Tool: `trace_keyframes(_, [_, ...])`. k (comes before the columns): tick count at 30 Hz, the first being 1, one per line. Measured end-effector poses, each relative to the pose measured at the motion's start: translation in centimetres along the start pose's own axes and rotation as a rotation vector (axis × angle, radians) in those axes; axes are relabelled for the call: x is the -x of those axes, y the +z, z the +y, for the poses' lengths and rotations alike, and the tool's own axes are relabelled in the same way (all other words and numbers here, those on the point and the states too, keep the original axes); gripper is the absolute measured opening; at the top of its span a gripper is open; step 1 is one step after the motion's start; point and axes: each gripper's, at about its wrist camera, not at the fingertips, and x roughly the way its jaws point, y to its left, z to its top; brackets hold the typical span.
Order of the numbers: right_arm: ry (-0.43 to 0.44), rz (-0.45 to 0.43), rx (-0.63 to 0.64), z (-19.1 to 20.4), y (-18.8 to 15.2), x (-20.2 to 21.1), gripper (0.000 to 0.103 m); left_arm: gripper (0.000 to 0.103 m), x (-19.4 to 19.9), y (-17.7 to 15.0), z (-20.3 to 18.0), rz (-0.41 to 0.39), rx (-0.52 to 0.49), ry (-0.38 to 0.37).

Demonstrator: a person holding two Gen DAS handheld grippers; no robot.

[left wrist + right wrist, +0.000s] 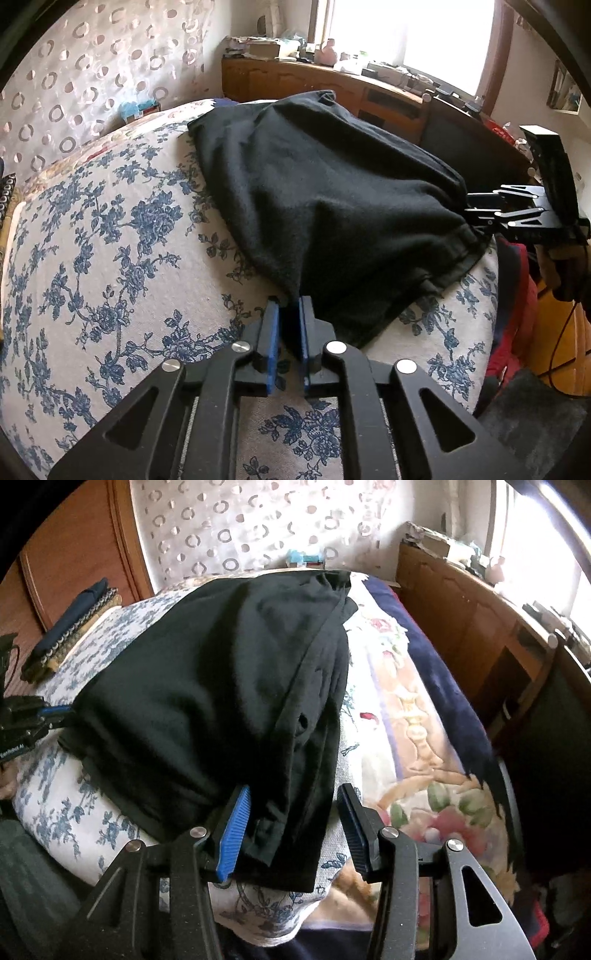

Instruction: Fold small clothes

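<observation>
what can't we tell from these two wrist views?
- Black garment: its type and its underside, both views; its own folds hide them.
- Left claw: whether the pads still pinch the corner of cloth between them; the dark cloth masks the gap.
- Right claw: in the left wrist view the garment covers its tips.
- Clutter on the wooden counter: too small, washed out by window glare.

Black garment, soft knit, folded over and rumpled, draped across blue-floral cushion; hemmed edge hanging off near side, one corner pulled taut.
</observation>
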Motion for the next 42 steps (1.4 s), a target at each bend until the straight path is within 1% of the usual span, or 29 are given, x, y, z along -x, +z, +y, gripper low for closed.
trace_keyframes(2, [0.006,0.0,0.003,0.1,-0.1,0.0,0.05,0.016,0.0,0.0,0.3,0.0,0.019,-0.022])
trace_keyframes(3, [0.016,-0.003,0.009,0.2,-0.1,0.0,0.042,0.018,-0.1,0.1,0.5,0.0,0.032,-0.038])
trace_keyframes(4, [0.034,-0.008,0.024,0.5,-0.1,0.2,0.031,0.018,-0.1,0.2,0.6,0.0,0.042,-0.049])
trace_keyframes(5, [0.04,-0.012,0.042,0.8,-0.1,0.2,0.027,0.018,-0.2,0.3,0.7,0.0,0.047,-0.057])
trace_keyframes(6, [0.048,-0.015,0.055,0.8,-0.1,0.2,0.02,0.018,-0.3,0.4,0.7,-0.001,0.047,-0.063])
trace_keyframes(7, [0.054,-0.017,0.065,0.8,-0.1,0.2,0.015,0.018,-0.3,0.4,0.7,-0.002,0.048,-0.07])
trace_keyframes(8, [0.06,-0.018,0.069,0.8,-0.1,0.1,0.014,0.018,-0.3,0.5,0.8,-0.001,0.049,-0.078])
trace_keyframes(10, [0.073,-0.016,0.067,0.2,0.1,0.1,0.009,0.006,-0.4,0.5,0.6,0.012,0.046,-0.107])
trace_keyframes(13, [0.084,-0.037,0.046,-0.4,0.3,0.8,0.007,0.004,0.5,0.8,0.4,-0.018,0.038,-0.105])
trace_keyframes(16, [0.09,-0.102,0.043,-0.5,0.8,2.6,0.006,0.004,2.5,1.9,0.7,-0.086,0.056,-0.116])
trace_keyframes(17, [0.092,-0.124,0.041,-0.6,1.1,3.2,0.006,0.004,3.2,2.5,0.8,-0.113,0.057,-0.108])
trace_keyframes(20, [0.111,-0.187,0.033,-1.0,1.9,4.9,0.006,0.004,4.5,4.3,1.1,-0.159,0.045,-0.088])
trace_keyframes(22, [0.108,-0.226,0.028,-1.3,2.5,5.6,0.006,0.004,4.9,5.3,1.3,-0.178,0.041,-0.076])
trace_keyframes(25, [0.106,-0.27,0.019,-1.8,3.3,6.1,0.006,0.004,5.1,6.9,2.3,-0.201,0.062,-0.084])
trace_keyframes(27, [0.102,-0.304,0.004,-2.4,3.9,6.2,0.006,0.004,5.0,8.6,2.8,-0.221,0.063,-0.067])
trace_keyframes(31, [0.101,-0.363,-0.048,-2.9,5.8,5.4,0.006,0.003,4.3,12.2,4.4,-0.249,0.062,-0.025])
trace_keyframes(34, [0.097,-0.391,-0.063,-3.5,8.2,4.4,0.006,0.004,2.9,14.8,5.7,-0.247,0.07,0.001])
trace_keyframes(38, [0.067,-0.402,-0.068,-3.7,10.9,1.9,0.006,0.003,-0.1,18.7,7.6,-0.229,0.099,0.027])
trace_keyframes(42, [0.044,-0.383,-0.097,-4.2,13.2,-1.7,0.006,0.004,-2.8,20.7,8.9,-0.206,0.105,0.046])
